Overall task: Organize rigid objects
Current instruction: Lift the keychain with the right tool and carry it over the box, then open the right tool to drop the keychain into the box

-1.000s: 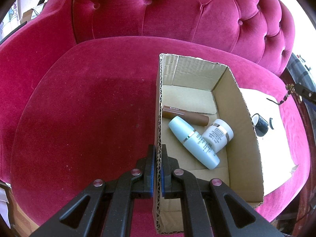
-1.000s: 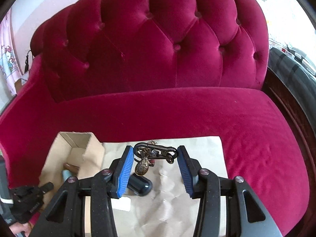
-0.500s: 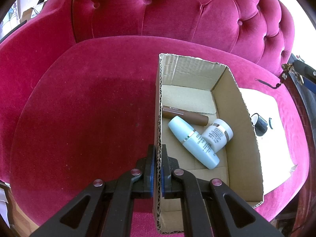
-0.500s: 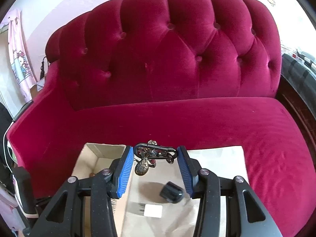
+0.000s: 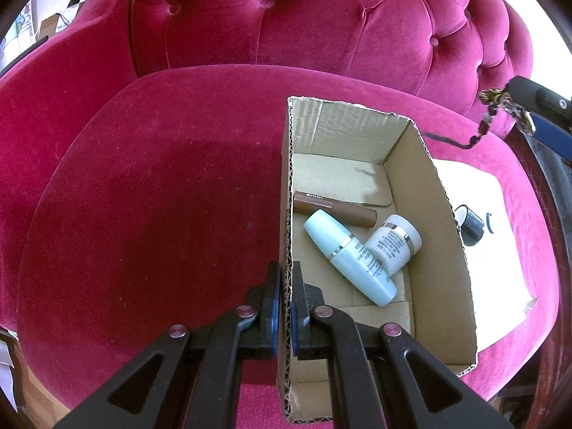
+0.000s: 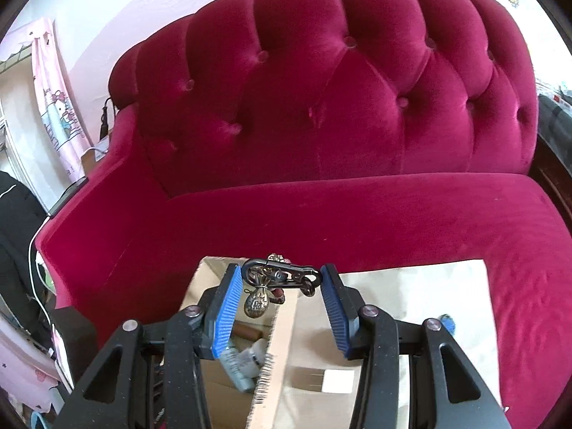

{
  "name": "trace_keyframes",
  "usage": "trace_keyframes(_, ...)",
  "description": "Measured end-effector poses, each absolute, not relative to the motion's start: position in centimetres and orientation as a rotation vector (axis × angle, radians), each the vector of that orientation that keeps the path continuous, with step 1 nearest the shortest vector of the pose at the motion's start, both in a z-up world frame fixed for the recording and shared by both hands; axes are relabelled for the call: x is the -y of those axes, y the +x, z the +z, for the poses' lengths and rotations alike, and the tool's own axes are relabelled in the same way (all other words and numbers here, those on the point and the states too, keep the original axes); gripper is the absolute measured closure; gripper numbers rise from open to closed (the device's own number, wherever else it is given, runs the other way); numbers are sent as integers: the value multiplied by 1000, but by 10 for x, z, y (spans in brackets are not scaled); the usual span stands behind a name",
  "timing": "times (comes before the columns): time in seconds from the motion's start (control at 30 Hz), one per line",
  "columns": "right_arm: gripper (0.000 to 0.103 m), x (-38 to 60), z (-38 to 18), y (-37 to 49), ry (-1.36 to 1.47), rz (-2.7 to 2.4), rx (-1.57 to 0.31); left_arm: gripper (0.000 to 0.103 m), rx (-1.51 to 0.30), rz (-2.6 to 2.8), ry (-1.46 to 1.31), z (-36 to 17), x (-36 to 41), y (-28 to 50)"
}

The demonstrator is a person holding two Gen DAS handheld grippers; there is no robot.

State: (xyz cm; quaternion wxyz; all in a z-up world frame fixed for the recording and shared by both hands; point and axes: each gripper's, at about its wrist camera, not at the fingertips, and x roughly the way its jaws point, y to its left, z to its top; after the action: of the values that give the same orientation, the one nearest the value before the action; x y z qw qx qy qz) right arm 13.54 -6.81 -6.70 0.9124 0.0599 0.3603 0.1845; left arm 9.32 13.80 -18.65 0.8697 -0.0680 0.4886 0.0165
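Left wrist view shows the left gripper at lower centre, its two blue-padded fingers pinched tight on the left wall of the cardboard box, which sits on the red velvet sofa. Inside the box, at centre right of the frame, lie a brown tube, a pale blue bottle and a white jar; the bottle touches both of the others. Right of the box, a sheet of paper covers the seat, with a small dark cap on it just beside the box wall. At the upper right edge the right gripper comes into sight with a keychain dangling from it.

Right wrist view has the right gripper at lower centre, its fingers clamped on the two ends of the keychain's metal clip, a small bag-shaped charm hanging below. Beneath it are the box's right wall and interior at lower left of centre, and the paper to the right.
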Motion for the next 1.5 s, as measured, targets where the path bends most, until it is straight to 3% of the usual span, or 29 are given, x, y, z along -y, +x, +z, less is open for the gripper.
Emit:
trace_keyframes(0.83, 54, 5, -121, 135, 32, 451, -868, 99, -1022, 31, -143, -187, -136, 94)
trace_keyframes(1.33, 53, -1, -126, 136, 20, 461, -872, 99, -1023, 30, -143, -187, -136, 94)
trace_keyframes(1.5, 33, 4, -122, 137, 9, 418, -843, 99, -1022, 29, -140, -187, -135, 93)
